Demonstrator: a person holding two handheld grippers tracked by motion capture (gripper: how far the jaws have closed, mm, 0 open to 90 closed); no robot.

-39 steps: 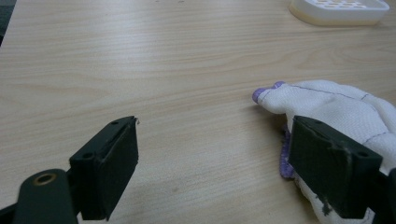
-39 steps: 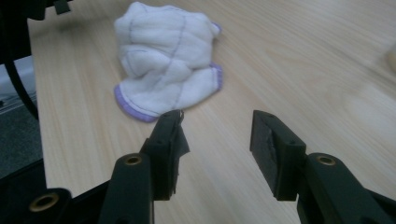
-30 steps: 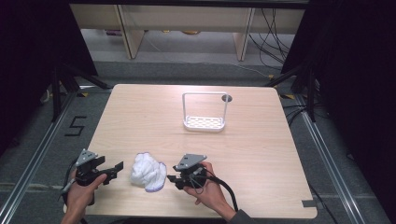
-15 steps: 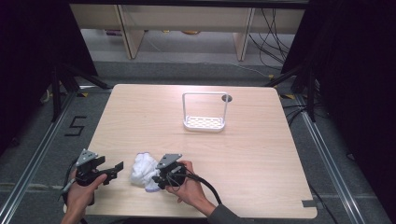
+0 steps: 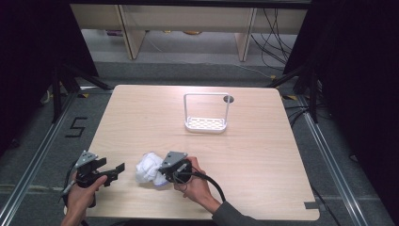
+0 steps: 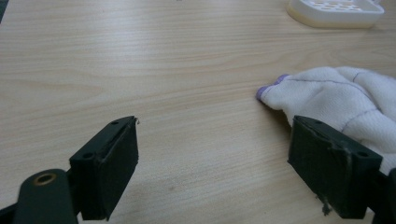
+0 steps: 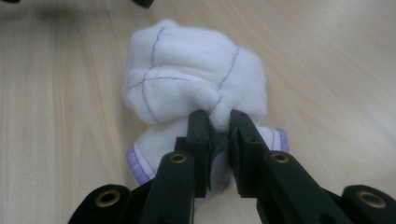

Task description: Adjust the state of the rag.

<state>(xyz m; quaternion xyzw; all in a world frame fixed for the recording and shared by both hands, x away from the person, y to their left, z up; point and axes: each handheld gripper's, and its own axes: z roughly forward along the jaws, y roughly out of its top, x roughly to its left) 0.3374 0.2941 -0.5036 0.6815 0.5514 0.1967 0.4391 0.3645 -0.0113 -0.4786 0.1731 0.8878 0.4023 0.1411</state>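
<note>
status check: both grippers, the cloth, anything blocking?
Right gripper shut on white cloth, near table edge. Left gripper open, empty, beside cloth. White rack far side, nothing blocking.

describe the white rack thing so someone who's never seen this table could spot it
Start from the wooden table and look to its far edge, near the middle. The white rack stands there alone: a perforated tray base under a tall square hoop handle, rigid, unlike the crumpled cloth.

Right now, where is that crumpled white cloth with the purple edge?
In the high view the crumpled white cloth with purple edging lies near the front edge of the wooden table, between the two tools, pinched by the right tool.
</note>
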